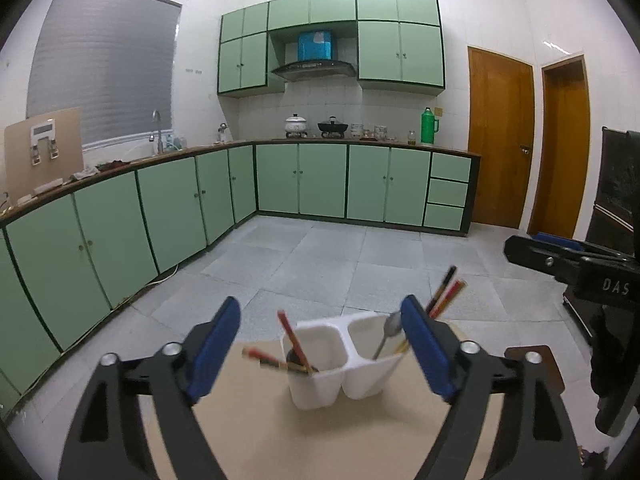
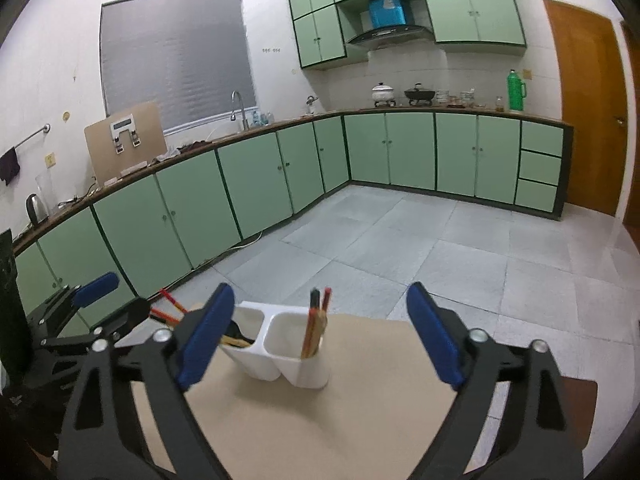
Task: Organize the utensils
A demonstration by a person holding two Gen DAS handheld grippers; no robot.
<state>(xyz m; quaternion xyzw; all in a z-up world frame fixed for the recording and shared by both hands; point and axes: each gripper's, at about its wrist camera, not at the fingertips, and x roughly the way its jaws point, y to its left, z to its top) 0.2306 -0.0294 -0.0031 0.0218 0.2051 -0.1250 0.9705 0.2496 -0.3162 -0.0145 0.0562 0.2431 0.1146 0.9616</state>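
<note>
A white two-compartment utensil holder (image 1: 340, 364) stands on a tan board (image 1: 256, 432). Its left cup holds red-and-black chopsticks (image 1: 294, 340); its right cup holds a metal spoon (image 1: 387, 334) and more chopsticks (image 1: 446, 294). My left gripper (image 1: 322, 348) is open and empty, jaws either side of the holder. In the right wrist view the holder (image 2: 292, 344) sits between my right gripper's (image 2: 320, 336) open, empty jaws, with chopsticks (image 2: 316, 326) in its near cup. The left gripper's fingers (image 2: 96, 286) show at the left there; the right gripper's fingers (image 1: 560, 256) show at the right in the left wrist view.
The board lies on a table above a grey tiled floor (image 1: 340, 256). Green cabinets (image 1: 320, 180) and a counter with pots and a green flask (image 1: 429, 126) line the far walls. Wooden doors (image 1: 500, 140) stand at the right. A dark cabinet (image 1: 616, 200) is near the right edge.
</note>
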